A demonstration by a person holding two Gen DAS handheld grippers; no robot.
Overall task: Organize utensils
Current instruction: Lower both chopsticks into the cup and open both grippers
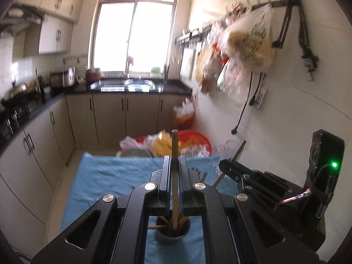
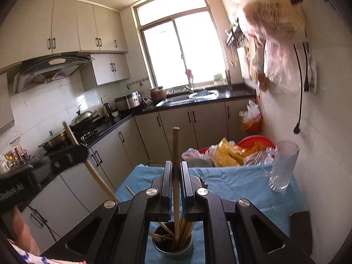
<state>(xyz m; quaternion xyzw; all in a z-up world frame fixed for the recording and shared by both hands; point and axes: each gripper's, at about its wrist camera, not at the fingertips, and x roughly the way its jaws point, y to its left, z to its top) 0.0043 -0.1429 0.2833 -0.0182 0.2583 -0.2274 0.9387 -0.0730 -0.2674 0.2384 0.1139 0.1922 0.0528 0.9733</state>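
Left gripper [image 1: 175,176] clamped on upright chopstick [image 1: 175,176], lower tip inside metal holder cup [image 1: 172,234] at 6 o'clock. Right gripper [image 2: 175,180] clamped on second chopstick [image 2: 176,171], tip in same cup [image 2: 172,245] among other chopsticks. Cup stands on blue cloth [image 2: 237,189]. Advice: keep sticks vertical, lower until tips bottom out, release one at a time, avoid tipping cup. Glass [image 2: 283,165] at 3 o'clock, well apart.

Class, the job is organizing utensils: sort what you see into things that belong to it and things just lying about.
Belongs to the job:
left gripper
right gripper
chopstick
utensil cup

Just lying about:
glass
red basin
hanging bags
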